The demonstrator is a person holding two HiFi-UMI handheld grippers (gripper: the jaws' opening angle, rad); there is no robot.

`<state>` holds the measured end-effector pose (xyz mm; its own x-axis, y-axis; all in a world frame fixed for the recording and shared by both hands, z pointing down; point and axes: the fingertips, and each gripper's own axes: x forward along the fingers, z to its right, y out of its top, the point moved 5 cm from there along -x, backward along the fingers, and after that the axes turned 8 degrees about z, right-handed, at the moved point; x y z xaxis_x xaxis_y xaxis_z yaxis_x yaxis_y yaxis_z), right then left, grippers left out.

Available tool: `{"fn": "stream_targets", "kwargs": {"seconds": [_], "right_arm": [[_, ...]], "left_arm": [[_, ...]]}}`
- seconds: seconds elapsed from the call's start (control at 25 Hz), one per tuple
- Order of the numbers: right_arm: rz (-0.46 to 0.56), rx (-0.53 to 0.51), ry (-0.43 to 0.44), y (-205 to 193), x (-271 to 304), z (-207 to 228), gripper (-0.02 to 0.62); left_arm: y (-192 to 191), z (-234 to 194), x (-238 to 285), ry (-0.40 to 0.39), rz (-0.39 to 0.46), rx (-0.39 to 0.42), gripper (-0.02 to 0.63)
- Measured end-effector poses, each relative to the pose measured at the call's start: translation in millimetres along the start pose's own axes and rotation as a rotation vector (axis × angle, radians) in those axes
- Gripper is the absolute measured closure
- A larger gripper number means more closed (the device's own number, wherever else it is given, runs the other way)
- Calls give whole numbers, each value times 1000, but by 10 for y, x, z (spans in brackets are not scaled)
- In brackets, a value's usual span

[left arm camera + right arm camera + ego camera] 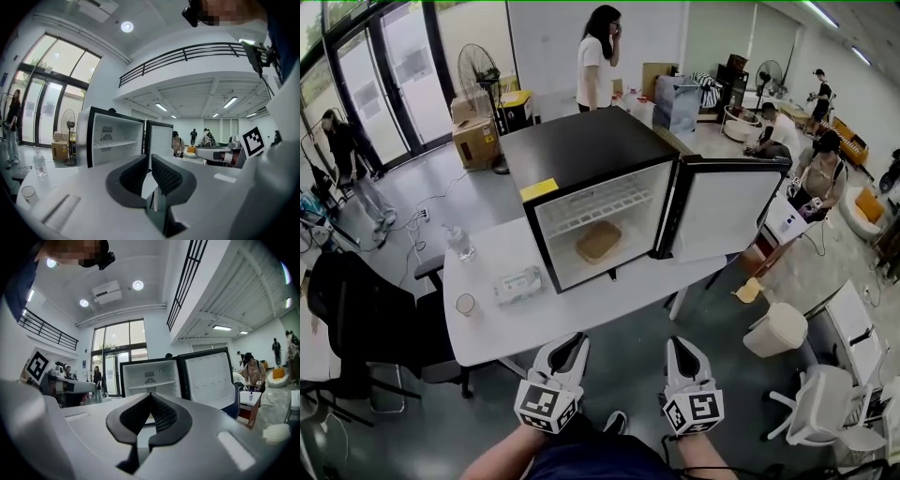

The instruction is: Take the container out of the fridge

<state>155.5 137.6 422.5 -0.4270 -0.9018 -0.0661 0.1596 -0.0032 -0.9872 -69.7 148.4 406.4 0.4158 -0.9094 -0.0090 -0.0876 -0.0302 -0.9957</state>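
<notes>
The left gripper (575,342) is hanging with its jaws barely parted and the right gripper (682,345) with its jaws pressed together. Both are holding nothing, short of the table (497,323) edge in front of the fridge (581,150). The container (598,241) is lying on the fridge's floor under the wire shelf (598,208), and the door (727,211) is standing wide at the fridge's right, leaving its front open.

fridge (581,150) front open, door (727,211) swung wide right, off the approach. Table (609,300) strip ahead of the opening is bare. Wire shelf (600,208) sits over the container (598,241), limiting headroom. Wipes pack (517,284), cup (466,304), bottle (459,242) stand left, beside the path.
</notes>
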Motion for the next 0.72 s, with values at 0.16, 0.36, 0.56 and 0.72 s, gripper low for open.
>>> {"fn": "stream_targets", "kwargs": {"seconds": [0.16, 0.36, 0.56, 0.72], "right_arm": [[-13, 10, -3, -56, 101, 105, 589], [-23, 5, -9, -91, 324, 221, 589], [-25, -10, -23, -85, 640, 304, 589], [-38, -15, -41, -126, 932, 359, 589]], "left_arm": [[-26, -52, 155, 9, -4, 0, 594], [-80, -196, 395, 11, -13, -13, 594], [-111, -391, 702, -3, -11, -32, 594], [-178, -553, 957, -32, -28, -51, 594]]}}
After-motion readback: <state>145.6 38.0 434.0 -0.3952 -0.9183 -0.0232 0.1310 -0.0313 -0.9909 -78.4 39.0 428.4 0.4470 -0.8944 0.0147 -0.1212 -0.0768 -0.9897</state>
